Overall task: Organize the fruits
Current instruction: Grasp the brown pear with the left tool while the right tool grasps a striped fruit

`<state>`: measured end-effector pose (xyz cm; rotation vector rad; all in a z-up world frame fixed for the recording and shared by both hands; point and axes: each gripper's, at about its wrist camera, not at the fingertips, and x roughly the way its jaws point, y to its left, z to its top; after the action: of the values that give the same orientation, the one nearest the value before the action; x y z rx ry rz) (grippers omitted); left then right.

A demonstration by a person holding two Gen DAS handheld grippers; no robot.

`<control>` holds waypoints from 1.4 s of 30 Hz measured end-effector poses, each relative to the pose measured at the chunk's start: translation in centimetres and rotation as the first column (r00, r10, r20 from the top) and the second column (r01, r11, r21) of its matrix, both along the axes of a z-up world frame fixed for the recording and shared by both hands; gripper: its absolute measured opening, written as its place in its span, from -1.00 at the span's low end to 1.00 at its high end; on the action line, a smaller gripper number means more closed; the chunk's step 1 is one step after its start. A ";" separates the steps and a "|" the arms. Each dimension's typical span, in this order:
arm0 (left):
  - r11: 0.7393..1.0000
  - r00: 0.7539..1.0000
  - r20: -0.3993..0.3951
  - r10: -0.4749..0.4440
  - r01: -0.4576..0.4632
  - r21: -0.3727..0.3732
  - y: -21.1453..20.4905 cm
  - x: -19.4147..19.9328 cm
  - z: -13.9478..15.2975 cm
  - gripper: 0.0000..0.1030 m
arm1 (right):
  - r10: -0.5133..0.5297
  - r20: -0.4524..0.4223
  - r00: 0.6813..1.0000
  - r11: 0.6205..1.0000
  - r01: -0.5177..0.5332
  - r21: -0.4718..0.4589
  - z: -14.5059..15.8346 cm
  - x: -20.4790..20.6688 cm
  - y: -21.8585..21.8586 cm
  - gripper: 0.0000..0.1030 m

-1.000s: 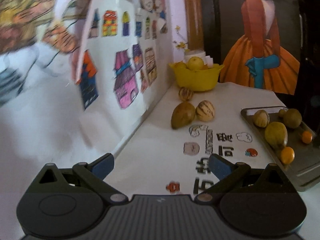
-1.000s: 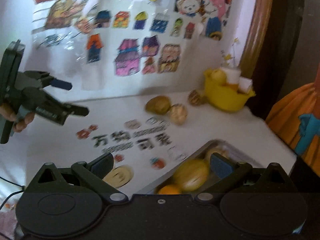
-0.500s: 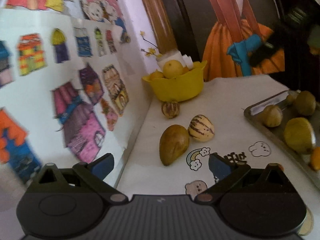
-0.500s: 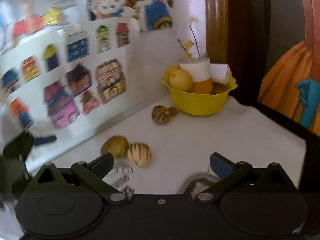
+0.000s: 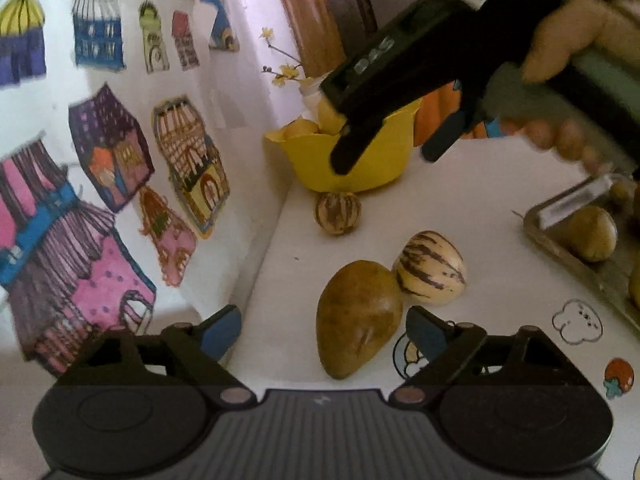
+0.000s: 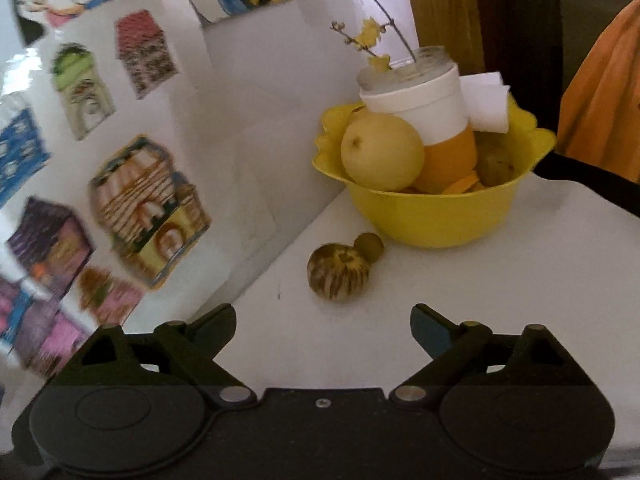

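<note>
Both grippers have just been narrowing their fingers, yet each pair stands apart with nothing pressed. A brown-green pear-shaped fruit (image 5: 358, 314) lies on the white worktop (image 5: 480, 216) between the left gripper (image 5: 322, 330) fingers, touching a cream purple-striped melon (image 5: 432, 266). Ahead of the right gripper (image 6: 322, 326) fingers sits a small striped round fruit (image 6: 339, 272), beyond it a yellow plastic bowl (image 6: 436, 216).

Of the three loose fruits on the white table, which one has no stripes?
The smooth brown-green pointed fruit, nearest the left gripper. The cream fruit with dark stripes touches it, and the small round striped fruit lies by the yellow bowl.
</note>
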<state>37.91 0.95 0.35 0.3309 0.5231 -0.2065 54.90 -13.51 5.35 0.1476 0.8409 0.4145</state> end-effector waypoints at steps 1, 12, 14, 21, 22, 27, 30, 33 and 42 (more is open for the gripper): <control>1.000 1.000 -0.007 -0.001 0.001 -0.018 0.2 0.3 -0.1 0.77 | -0.003 -0.004 1.000 1.000 0.003 0.001 -0.3 0.5 0.4 0.76; 0.990 0.997 -0.060 -0.057 0.048 -0.130 1.2 3.0 -1.0 0.55 | -0.036 -0.048 0.998 0.999 0.036 -0.008 -3.7 4.6 2.9 0.49; 0.988 0.995 -0.074 -0.060 0.049 -0.145 1.3 3.4 -1.3 0.45 | -0.040 -0.056 0.998 0.999 0.040 -0.008 -4.1 5.0 3.1 0.43; 0.980 0.993 -0.098 -0.061 0.041 -0.193 1.6 4.6 -1.9 0.22 | -0.040 -0.063 0.997 0.999 0.039 -0.013 -5.2 6.0 3.6 0.30; 0.979 0.993 -0.103 -0.062 0.041 -0.201 1.7 4.8 -2.0 0.17 | -0.041 -0.065 0.997 0.999 0.041 -0.013 -5.4 6.2 3.6 0.28; 0.974 0.992 -0.112 -0.058 0.032 -0.225 1.7 4.9 -2.0 0.13 | -0.053 -0.066 0.996 0.999 0.053 -0.012 -6.2 7.4 3.7 0.17; 0.971 0.992 -0.117 -0.044 0.015 -0.240 1.9 4.7 -2.0 0.11 | -0.061 -0.072 0.996 0.998 0.061 -0.007 -6.7 8.0 3.7 0.08; 0.968 0.992 -0.119 -0.037 0.006 -0.250 2.0 4.4 -1.9 0.11 | -0.065 -0.079 0.995 0.998 0.065 0.005 -7.0 8.3 3.6 0.08; 0.967 0.992 -0.122 -0.023 -0.009 -0.254 1.9 4.7 -1.9 0.11 | -0.068 -0.082 0.994 0.997 0.070 0.017 -7.3 8.3 2.8 0.09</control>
<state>42.59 2.84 -1.58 0.0697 0.6105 -0.2995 63.24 -10.72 -1.92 0.2122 0.9094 0.3538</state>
